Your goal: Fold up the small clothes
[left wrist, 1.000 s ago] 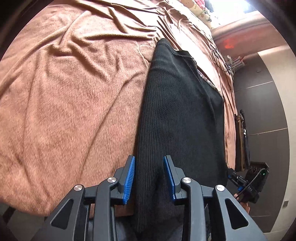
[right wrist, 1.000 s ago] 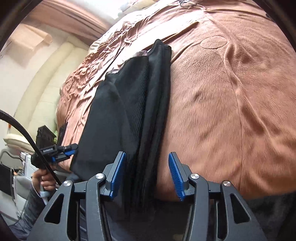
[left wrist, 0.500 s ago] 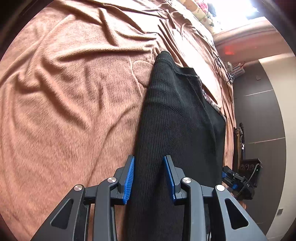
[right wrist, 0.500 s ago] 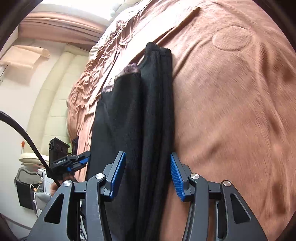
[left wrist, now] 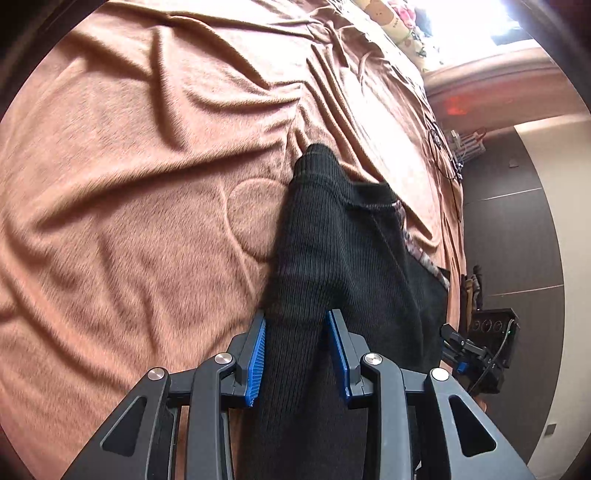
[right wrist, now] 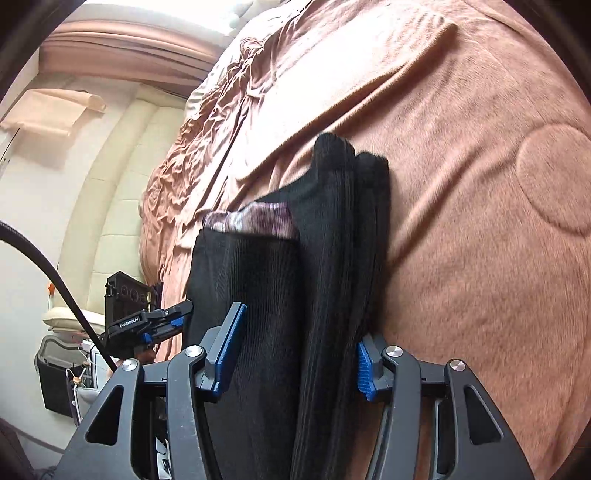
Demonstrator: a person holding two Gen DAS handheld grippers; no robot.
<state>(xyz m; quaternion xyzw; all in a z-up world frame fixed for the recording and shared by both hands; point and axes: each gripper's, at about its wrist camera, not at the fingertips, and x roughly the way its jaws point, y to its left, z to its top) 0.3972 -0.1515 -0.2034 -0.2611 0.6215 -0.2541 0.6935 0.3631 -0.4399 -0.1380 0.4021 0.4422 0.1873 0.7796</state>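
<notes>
A black ribbed garment (left wrist: 340, 251) lies lengthwise on the brown blanket (left wrist: 129, 203), its far end folded into a narrow rounded tip. My left gripper (left wrist: 295, 317) is shut on the near end, and cloth fills the gap between the blue pads. In the right wrist view the same garment (right wrist: 266, 277) is stacked in several folds on the blanket (right wrist: 461, 258). My right gripper (right wrist: 301, 325) has the thick bundle between its pads, still touching both, and its jaws are opening. A purple patterned lining (right wrist: 251, 221) peeks out at the garment's edge.
A cream padded headboard (right wrist: 122, 166) rises behind the bed, with a black bin (right wrist: 55, 376) on the floor below it. Cables (left wrist: 443, 155) trail over the blanket's far side near a dark wall (left wrist: 517, 240). A printed pillow (left wrist: 399, 26) lies at the far end.
Both grippers have moved further over the bed with the garment, and the bed's near edge has left view. The garment now looks shorter and more bunched. The right jaws stand slightly wider.
</notes>
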